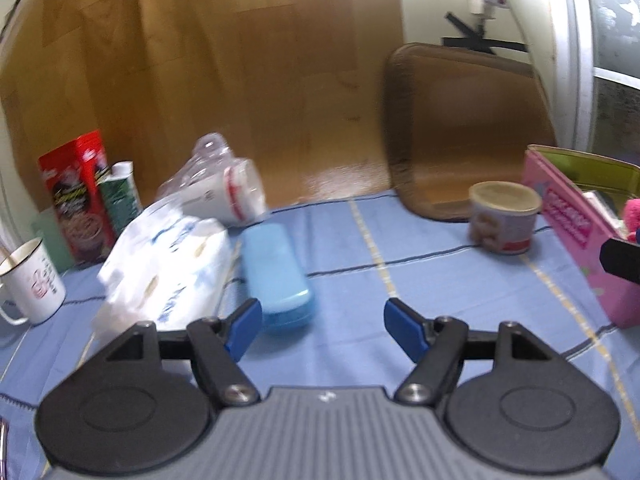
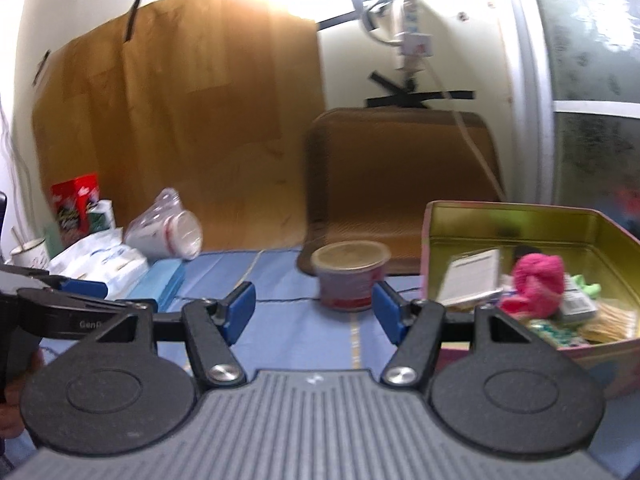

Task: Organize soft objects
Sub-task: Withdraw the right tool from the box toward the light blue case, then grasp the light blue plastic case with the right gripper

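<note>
Left hand-held gripper [image 1: 323, 326]: jaws spread wide, nothing between them; it hangs over bare blue cloth, aimed between the blue case [image 1: 276, 280] and the tub [image 1: 505, 218].
Right hand-held gripper [image 2: 314, 312]: jaws likewise apart and empty, pointing at the tub [image 2: 351, 275], with the tin [image 2: 520, 216] just to its right.
Soft objects: the white pack [image 1: 168, 268] lies on the bench [image 1: 420, 280] at left, leaning against the blue case; a pink soft item [image 2: 536, 284] sits inside the tin among cards and packets. Judged: the tin serves as the collecting place, so the pack is the likely item left to move.
Reason for placement: the tin stands open-topped at the right edge of the bench, within reach of the right gripper; the loose clutter is banked at the left rear.
Left clutter: a cup stack in clear wrap [image 1: 224, 188] lies on its side behind the pack; red carton [image 1: 76, 192] and mug [image 1: 32, 280] stand further left, close together.
Open room: the middle of the cloth is bare between case and tub, giving a clear lane.
Edges: a brown tray [image 1: 468, 128] leans on the wall behind the tub; the tin's pink wall [image 1: 568, 220] bounds the right side.
Image quality: both views blurred; labels unreadable.
</note>
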